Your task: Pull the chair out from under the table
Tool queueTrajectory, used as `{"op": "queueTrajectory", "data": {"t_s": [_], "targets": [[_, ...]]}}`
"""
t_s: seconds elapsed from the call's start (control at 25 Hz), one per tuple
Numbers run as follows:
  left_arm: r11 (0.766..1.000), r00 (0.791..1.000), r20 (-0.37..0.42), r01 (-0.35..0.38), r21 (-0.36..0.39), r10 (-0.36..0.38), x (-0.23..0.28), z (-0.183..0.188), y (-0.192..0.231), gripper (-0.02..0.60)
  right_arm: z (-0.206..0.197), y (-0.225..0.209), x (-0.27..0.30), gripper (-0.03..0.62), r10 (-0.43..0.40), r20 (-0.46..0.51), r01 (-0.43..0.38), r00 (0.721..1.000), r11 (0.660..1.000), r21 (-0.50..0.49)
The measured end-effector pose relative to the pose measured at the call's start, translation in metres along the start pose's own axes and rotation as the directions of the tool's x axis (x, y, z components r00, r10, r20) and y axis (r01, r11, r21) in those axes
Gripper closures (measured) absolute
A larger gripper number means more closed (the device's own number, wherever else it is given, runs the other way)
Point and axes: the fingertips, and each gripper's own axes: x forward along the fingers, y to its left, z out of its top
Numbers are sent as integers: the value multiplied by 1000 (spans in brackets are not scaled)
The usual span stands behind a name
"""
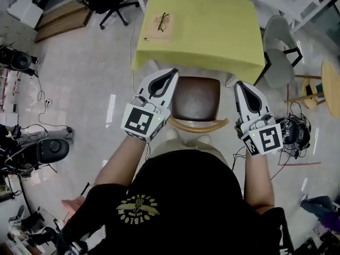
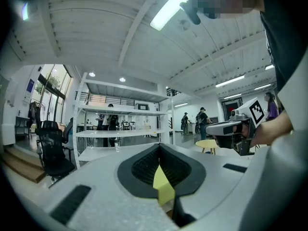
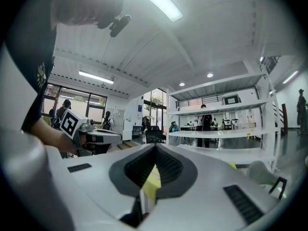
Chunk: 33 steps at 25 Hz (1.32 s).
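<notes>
Between my left claw [image 1: 172, 73] and right claw [image 1: 240, 84] the chair [image 1: 195, 97] had a smooth, shiny brown seat and pale wood back; the table [image 1: 212, 31] ahead wore matt yellow cloth.

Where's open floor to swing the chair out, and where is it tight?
The floor is mostly bare left of the chair, between the table and the black gear at the left edge. The tabletop is bare right of the glasses. The right is crowded: grey chair, stool, headphones.
</notes>
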Motion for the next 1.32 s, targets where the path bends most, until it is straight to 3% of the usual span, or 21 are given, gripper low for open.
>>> {"op": "queueTrajectory", "data": {"t_s": [1.32], "targets": [[1000, 999, -27, 19, 20, -18, 11, -5, -4, 572, -1, -16, 1, 583, -10, 1, 10, 1000, 1000, 16]]}}
